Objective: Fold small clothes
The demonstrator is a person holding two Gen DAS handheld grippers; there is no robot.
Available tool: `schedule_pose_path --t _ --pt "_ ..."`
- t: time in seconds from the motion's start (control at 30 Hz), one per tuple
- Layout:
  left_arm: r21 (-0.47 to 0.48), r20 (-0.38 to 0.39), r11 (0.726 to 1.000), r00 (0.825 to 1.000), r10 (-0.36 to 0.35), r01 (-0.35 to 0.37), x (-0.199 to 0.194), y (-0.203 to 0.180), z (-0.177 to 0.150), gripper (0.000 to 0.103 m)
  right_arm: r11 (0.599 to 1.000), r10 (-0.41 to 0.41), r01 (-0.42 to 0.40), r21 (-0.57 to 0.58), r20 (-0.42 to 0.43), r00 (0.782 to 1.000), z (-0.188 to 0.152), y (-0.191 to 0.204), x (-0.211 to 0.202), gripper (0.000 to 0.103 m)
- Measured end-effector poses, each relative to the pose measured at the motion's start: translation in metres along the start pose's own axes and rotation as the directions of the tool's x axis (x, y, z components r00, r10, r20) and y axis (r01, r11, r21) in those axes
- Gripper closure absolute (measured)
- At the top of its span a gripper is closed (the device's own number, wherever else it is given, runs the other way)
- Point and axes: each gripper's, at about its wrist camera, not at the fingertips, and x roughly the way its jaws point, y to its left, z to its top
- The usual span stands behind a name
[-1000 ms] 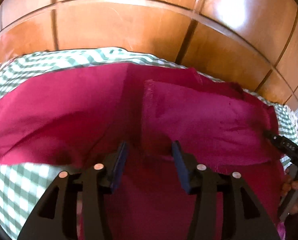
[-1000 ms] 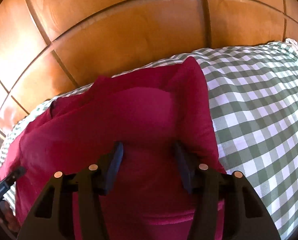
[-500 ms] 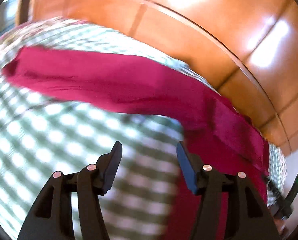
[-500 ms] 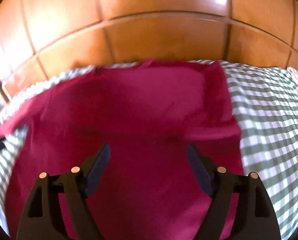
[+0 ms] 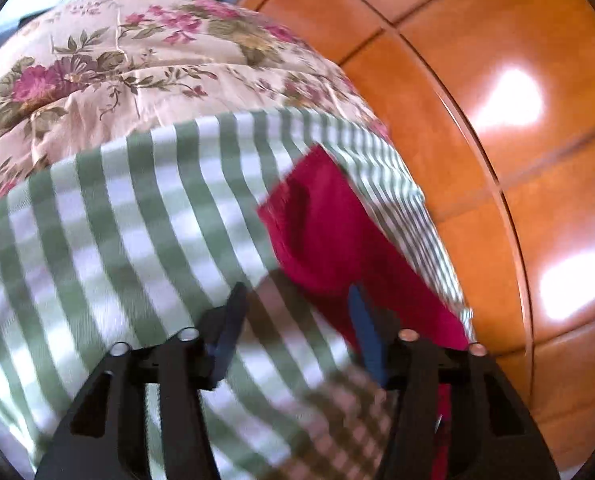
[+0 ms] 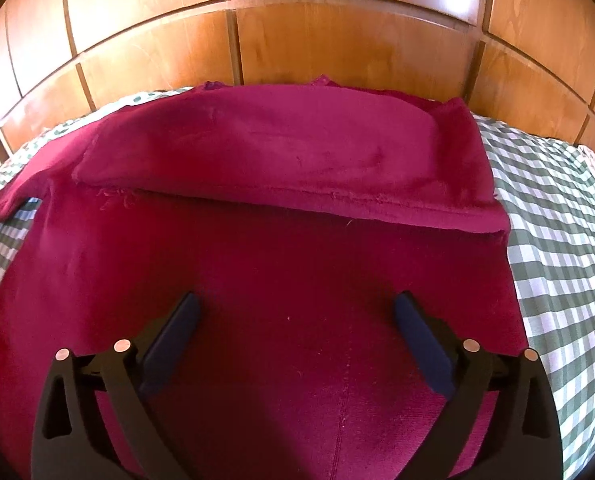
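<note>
Swung off the crimson garment (image 5: 321, 236) and out over bare green-checked sheet (image 5: 117, 240), with a floral cover (image 5: 97, 64) beyond: left gripper (image 5: 293, 328), jaws part open after narrowing a little, nothing between them, only a garment corner beside the right-hand finger. Spread about as wide as possible just now: right gripper (image 6: 297, 336), empty above the garment (image 6: 289, 264). Laid flat on the sheet (image 6: 557, 240), far edge folded back toward the wooden panelling (image 6: 337, 40).

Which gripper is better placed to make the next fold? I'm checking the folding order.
Probably the right gripper: its jaws have just opened wide, empty, over the red cloth. The left gripper sits mostly over the checked sheet.
</note>
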Motion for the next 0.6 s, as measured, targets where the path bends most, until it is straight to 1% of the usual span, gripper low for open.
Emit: schedule_pose_path --t 0.13,0.17,0.2,0.27,0.3,0.37,0.4,0.43,0.47,0.5,0.53,0.6 --pt "0.0 -0.005 0.998 0.998 0.065 -0.065 0.026 0.0 0.022 0.06 1.0 -0.012 0.012 -0.006 -0.002 1.0 -0.001 0.002 0.002 0.004" --pt "0.007 -0.003 0.996 0.996 0.086 -0.086 0.031 -0.003 0.025 0.072 1.0 -0.012 0.012 -0.006 -0.002 1.0 -0.001 0.002 0.002 0.004" --pt "0.014 0.002 0.994 0.994 0.105 -0.105 0.034 -0.004 0.029 0.086 1.0 -0.012 0.012 -0.006 -0.002 1.0 -0.001 0.001 0.002 0.004" --pt "0.036 -0.015 0.994 0.995 0.103 -0.103 0.04 -0.013 0.034 0.095 1.0 -0.009 0.009 -0.004 -0.002 1.0 -0.001 0.0 0.003 0.004" --pt "0.044 -0.012 0.995 0.995 0.095 -0.094 0.039 -0.019 0.034 0.095 1.0 -0.006 0.006 -0.002 -0.002 1.0 -0.001 -0.001 0.003 0.004" --pt "0.091 -0.001 0.996 1.0 0.023 -0.023 0.029 -0.045 0.032 0.095 1.0 -0.002 0.002 0.001 -0.001 1.0 0.0 -0.002 0.004 0.004" --pt "0.136 0.001 0.99 0.999 -0.034 0.033 0.021 -0.065 0.025 0.095 1.0 -0.002 0.002 0.003 -0.001 1.0 0.0 -0.002 0.004 0.004" --pt "0.169 -0.001 0.983 0.998 -0.067 0.066 0.014 -0.078 0.018 0.095 1.0 -0.001 0.001 0.003 -0.001 1.0 -0.001 -0.002 0.004 0.004" --pt "0.223 -0.005 0.968 0.993 -0.115 0.113 0.007 -0.098 0.008 0.095 1.0 -0.001 0.001 0.004 0.0 1.0 -0.001 -0.002 0.004 0.004" --pt "0.286 -0.019 0.944 0.985 -0.169 0.167 -0.001 -0.124 -0.007 0.095 1.0 -0.001 0.001 0.003 0.0 1.0 -0.001 -0.002 0.004 0.004" --pt "0.325 -0.034 0.924 0.979 -0.202 0.202 -0.01 -0.139 -0.022 0.095 1.0 -0.001 0.001 0.004 0.001 1.0 -0.001 -0.002 0.004 0.004" --pt "0.403 -0.078 0.874 0.962 -0.263 0.271 -0.017 -0.173 -0.051 0.095 1.0 0.0 0.0 0.004 0.001 1.0 -0.001 -0.001 0.004 0.004"
